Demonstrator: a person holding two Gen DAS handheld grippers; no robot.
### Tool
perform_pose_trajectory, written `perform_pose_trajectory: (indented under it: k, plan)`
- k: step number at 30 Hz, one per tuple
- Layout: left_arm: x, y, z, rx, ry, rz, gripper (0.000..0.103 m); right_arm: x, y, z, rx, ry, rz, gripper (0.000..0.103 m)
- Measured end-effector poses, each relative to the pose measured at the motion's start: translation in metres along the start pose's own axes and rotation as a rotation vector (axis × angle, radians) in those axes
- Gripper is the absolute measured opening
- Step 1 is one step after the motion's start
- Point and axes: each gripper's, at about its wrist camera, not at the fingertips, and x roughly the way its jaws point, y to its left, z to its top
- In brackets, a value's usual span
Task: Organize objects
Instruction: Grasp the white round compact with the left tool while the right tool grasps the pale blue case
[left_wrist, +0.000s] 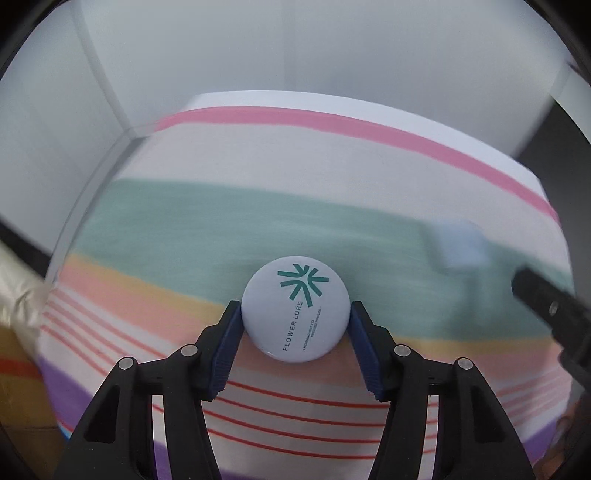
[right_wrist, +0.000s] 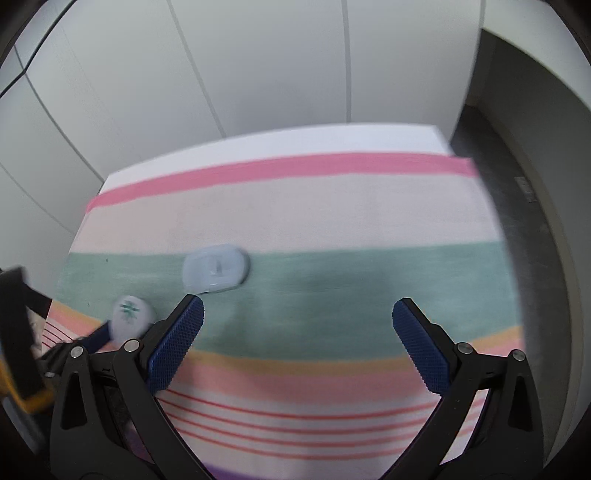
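Note:
My left gripper (left_wrist: 295, 314) is shut on a round white compact (left_wrist: 295, 308) printed with a teal logo and "FLOWER LURE", held above the striped cloth. The compact also shows in the right wrist view (right_wrist: 131, 317), at the lower left, between the left gripper's blue pads. A pale blue rounded box (right_wrist: 216, 271) lies on the cloth's green stripe; it appears blurred in the left wrist view (left_wrist: 461, 242). My right gripper (right_wrist: 297, 317) is open and empty, above the green stripe to the right of the box.
A striped cloth (right_wrist: 295, 206) covers the table, whose far edge meets white wall panels (right_wrist: 258, 66). A dark floor (right_wrist: 535, 221) drops off to the right. The right gripper's black body (left_wrist: 554, 314) shows at the right edge of the left wrist view.

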Motion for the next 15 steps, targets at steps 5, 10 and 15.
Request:
perform_pose_trajectory:
  k: [5,10,15]
  plan:
    - [0.005,0.033,0.007,-0.053,0.01,0.023,0.058,0.03,0.042,-0.003,-0.066,0.019,0.032,0.102]
    - [0.007,0.028,0.01,-0.024,0.009,0.051,0.058,0.048,0.076,-0.003,-0.134,0.008,-0.02,0.056]
    - [0.005,0.037,0.011,-0.017,0.009,0.051,0.058,0.05,0.079,-0.006,-0.153,0.011,-0.046,0.056]
